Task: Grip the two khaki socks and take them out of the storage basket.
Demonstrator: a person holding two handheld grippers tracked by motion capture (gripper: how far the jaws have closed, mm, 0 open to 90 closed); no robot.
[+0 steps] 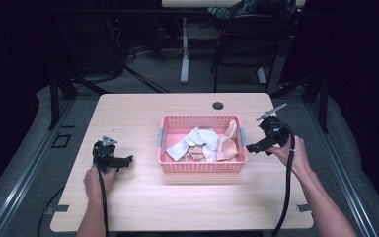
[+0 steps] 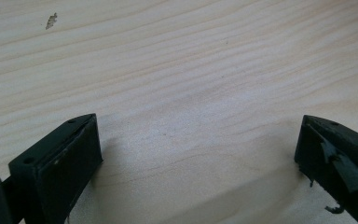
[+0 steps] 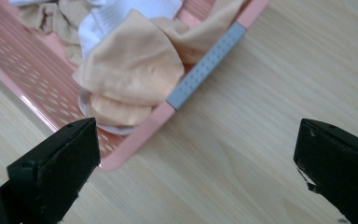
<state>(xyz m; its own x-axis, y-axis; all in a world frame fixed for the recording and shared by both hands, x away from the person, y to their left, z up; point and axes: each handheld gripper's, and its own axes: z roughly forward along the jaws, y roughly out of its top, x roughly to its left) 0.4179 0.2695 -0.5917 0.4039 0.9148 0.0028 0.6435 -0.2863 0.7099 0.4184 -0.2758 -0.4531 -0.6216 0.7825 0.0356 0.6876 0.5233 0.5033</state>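
Both grippers stood wide open and empty — the left gripper (image 1: 124,161) low over bare table (image 1: 128,113), the right gripper (image 1: 254,146) just beside the pink basket (image 1: 201,167) holding the peach socks (image 3: 130,70) — so we judged the approach step, requiring a reach over the rim.

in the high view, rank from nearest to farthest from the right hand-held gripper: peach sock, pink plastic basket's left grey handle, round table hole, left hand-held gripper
1. Peach sock, at the basket's right end beside the right hand-held gripper.
2. Round table hole, at the far table edge.
3. Pink plastic basket's left grey handle, at its far end.
4. Left hand-held gripper, at the table's left.
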